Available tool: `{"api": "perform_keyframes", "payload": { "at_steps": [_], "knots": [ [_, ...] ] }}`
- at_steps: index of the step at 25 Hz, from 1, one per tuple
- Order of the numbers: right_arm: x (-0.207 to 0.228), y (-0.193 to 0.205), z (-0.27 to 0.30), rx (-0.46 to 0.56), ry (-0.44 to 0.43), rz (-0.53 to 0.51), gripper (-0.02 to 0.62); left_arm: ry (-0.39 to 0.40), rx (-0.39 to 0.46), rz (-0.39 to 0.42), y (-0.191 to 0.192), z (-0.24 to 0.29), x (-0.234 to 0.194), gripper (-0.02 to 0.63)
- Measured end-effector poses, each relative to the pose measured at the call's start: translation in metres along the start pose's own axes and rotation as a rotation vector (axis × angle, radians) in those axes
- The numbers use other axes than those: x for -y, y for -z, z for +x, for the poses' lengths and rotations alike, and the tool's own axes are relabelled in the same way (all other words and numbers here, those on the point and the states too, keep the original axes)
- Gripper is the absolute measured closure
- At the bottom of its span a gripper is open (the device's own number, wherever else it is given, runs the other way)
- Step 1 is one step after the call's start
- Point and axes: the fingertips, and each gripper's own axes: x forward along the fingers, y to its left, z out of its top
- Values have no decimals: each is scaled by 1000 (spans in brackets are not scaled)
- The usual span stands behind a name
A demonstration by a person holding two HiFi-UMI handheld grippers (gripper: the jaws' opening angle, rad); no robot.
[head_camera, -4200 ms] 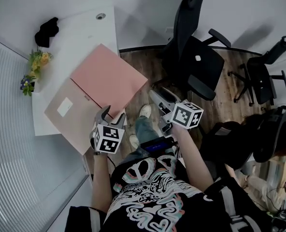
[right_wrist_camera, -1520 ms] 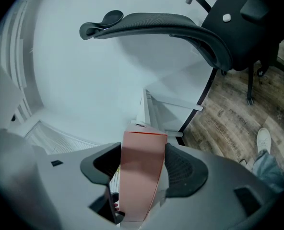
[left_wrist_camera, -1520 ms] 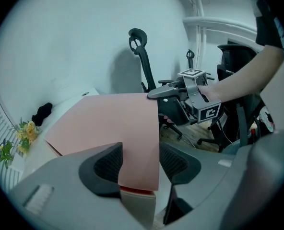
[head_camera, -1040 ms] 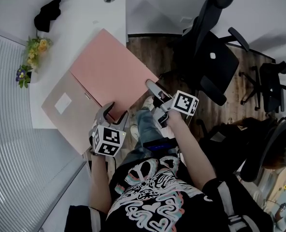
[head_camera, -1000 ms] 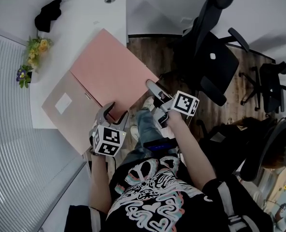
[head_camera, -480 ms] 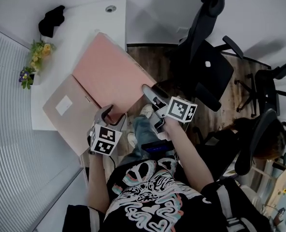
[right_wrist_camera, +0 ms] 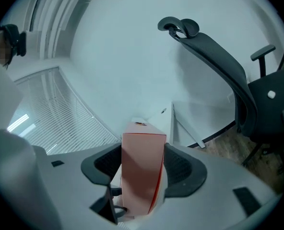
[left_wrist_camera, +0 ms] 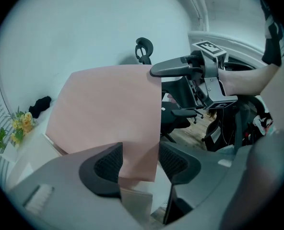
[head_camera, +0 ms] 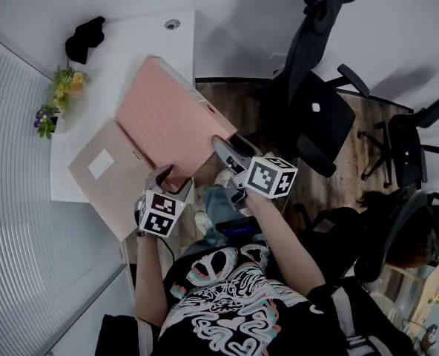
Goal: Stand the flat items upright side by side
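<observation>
A large pink box file (head_camera: 171, 113) lies tilted on the white desk (head_camera: 149, 43), its right edge lifted. A beige file (head_camera: 108, 173) lies flat beside it on the left, a white label on top. My right gripper (head_camera: 223, 148) is shut on the pink file's raised right edge; in the right gripper view its narrow side (right_wrist_camera: 143, 147) fills the gap between the pads. At the near corner my left gripper (head_camera: 169, 176) is shut on the same file, whose pink cover (left_wrist_camera: 108, 109) runs between the jaws. The right gripper (left_wrist_camera: 156, 71) shows there at the cover's top edge.
Yellow and purple flowers (head_camera: 60, 91) and a black object (head_camera: 86, 39) sit at the desk's far left. A black office chair (head_camera: 316, 102) stands close on the right over wooden floor, another chair (head_camera: 420, 124) farther right. Window blinds (head_camera: 27, 236) run along the left.
The right gripper has risen with the pink file's right edge, so the file now tilts more steeply. The left gripper has stayed at the near corner.
</observation>
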Motion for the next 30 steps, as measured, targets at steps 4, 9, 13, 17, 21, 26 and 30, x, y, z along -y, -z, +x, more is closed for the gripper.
{"api": "perform_keyframes", "payload": {
  "at_steps": [4, 9, 13, 17, 21, 26, 30],
  "knots": [
    [-11, -1, -1, 3, 13, -74, 325, -8, -16, 5, 1, 0, 1, 368],
    [-25, -4, -2, 3, 19, -159, 325, -12, -12, 14, -7, -3, 5, 373],
    [-31, -6, -4, -2, 29, -205, 324, -7, 34, -24, -19, -5, 7, 373],
    [-36, -6, -7, -13, 41, -242, 324, 2, 70, -55, -35, -6, 10, 373],
    [-40, -9, -9, -8, 63, -294, 324, 6, 84, -25, -43, -2, 11, 373],
    [-53, -8, -8, -11, 78, -389, 324, 1, 106, -63, -46, -4, 8, 373],
    [-64, -5, -7, -10, 85, -467, 324, -16, 132, -85, -49, -8, 6, 373]
  ]
}}
